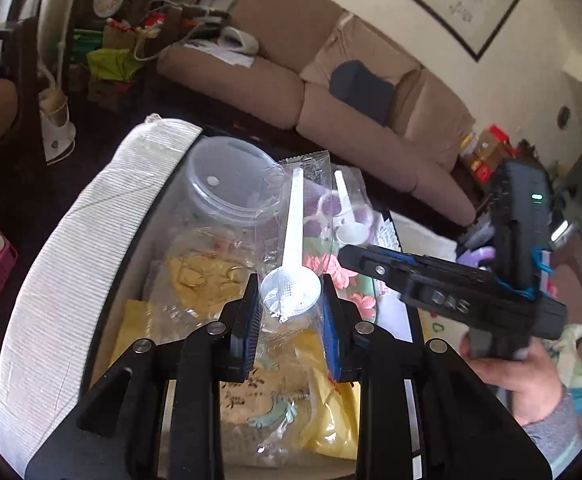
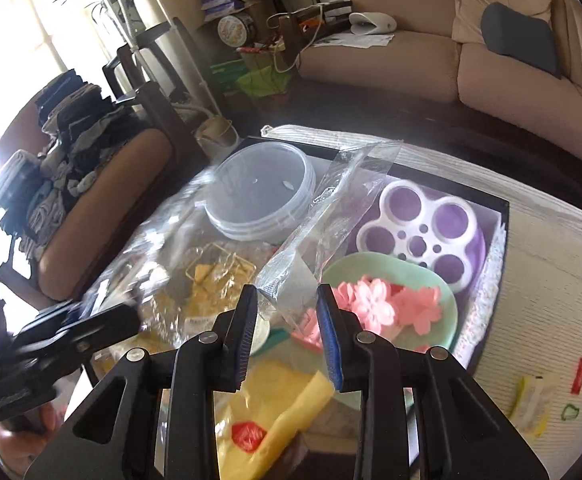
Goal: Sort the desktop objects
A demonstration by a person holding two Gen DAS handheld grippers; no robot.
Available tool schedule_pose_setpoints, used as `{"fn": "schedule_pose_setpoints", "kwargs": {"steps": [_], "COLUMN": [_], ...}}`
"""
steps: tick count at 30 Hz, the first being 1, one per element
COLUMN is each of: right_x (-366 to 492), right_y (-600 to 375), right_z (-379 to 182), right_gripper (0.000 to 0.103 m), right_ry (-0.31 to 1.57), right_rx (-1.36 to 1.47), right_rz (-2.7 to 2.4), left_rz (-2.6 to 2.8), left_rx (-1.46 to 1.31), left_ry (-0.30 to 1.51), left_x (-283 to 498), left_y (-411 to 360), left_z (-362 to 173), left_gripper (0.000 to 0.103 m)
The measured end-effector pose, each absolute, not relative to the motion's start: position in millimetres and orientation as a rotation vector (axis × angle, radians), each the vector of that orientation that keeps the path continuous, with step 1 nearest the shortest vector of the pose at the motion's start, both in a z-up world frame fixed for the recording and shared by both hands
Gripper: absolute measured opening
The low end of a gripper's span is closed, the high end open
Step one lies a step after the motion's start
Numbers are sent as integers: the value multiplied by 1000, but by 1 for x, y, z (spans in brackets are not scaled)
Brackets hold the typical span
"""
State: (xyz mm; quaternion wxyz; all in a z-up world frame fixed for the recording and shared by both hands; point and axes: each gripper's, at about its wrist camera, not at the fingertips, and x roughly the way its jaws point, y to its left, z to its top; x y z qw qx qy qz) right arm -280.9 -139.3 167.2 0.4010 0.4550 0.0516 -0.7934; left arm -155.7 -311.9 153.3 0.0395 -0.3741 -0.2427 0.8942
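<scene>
My left gripper (image 1: 291, 292) is shut on a clear packet with a white plastic spoon (image 1: 293, 236) in it; the spoon's bowl sits between the blue pads and the handle points away. At the right of the left wrist view, a hand holds my right gripper (image 1: 349, 252) beside a second spoon packet (image 1: 345, 210). In the right wrist view, my right gripper (image 2: 287, 300) is shut on the lower end of that clear packet (image 2: 331, 216), which stands up tilted over the box. My left gripper (image 2: 123, 316) shows blurred at the lower left there.
Below both grippers is a black-rimmed box (image 2: 491, 240) holding a clear lidded tub (image 2: 263, 196), a purple and white flower-shaped holder (image 2: 419, 232), a green dish (image 2: 447, 300) of pink flowers, yellow bags (image 2: 283, 400) and a bag of gold clips (image 2: 215, 276). A sofa (image 1: 331, 80) stands behind.
</scene>
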Motion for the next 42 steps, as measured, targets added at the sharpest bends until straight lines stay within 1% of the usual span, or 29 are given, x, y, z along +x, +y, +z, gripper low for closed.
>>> {"fn": "schedule_pose_setpoints", "kwargs": {"steps": [2, 6, 9, 13, 17, 19, 20, 23, 25, 29, 36, 38, 40, 42], "right_x": [-279, -282, -286, -290, -300, -307, -310, -312, -314, -318, -294, -280, -274, -281], "right_y": [-145, -156, -170, -189, -208, -216, -219, -219, -213, -194, -135, -129, -127, -130], "right_z": [165, 161, 159, 153, 137, 127, 122, 125, 134, 145, 173, 183, 194, 202], "right_gripper": [30, 30, 30, 30, 31, 35, 46, 58, 61, 61, 61, 61, 61, 61], "right_ry": [142, 144, 166, 265, 360, 384, 392, 411, 374, 251, -202, -205, -119, -67], "right_rx": [1140, 1165, 1182, 1200, 1255, 1298, 1330, 1313, 1270, 1257, 1212, 1187, 1160, 1130], "right_rz": [-2028, -2057, -2059, -2086, -2095, -2079, -2065, -2080, -2101, -2135, -1937, -1912, -1985, -2064], "left_rz": [2765, 2749, 2738, 2752, 2747, 2731, 2722, 2725, 2710, 2696, 2683, 2676, 2650, 2650], "left_rx": [-1120, -1045, -998, -983, -997, -1005, -1014, -1046, -1057, -1082, -1100, -1110, -1111, -1111], "left_ry": [-785, -965, -1049, -1022, -997, -1003, -993, -949, -956, -954, -898, -891, -923, -912], "left_x": [-142, -115, -93, -73, -71, -71, -72, -77, -82, -84, -94, -98, -100, -99], "left_y": [-315, -317, -313, -309, -314, -318, -318, -319, -320, -321, -309, -305, -303, -299], "left_z": [154, 155, 156, 156, 154, 152, 151, 150, 147, 141, 132, 129, 126, 127], "left_gripper": [25, 25, 25, 25, 25, 25, 25, 25, 25, 25, 25, 25, 25, 25]}}
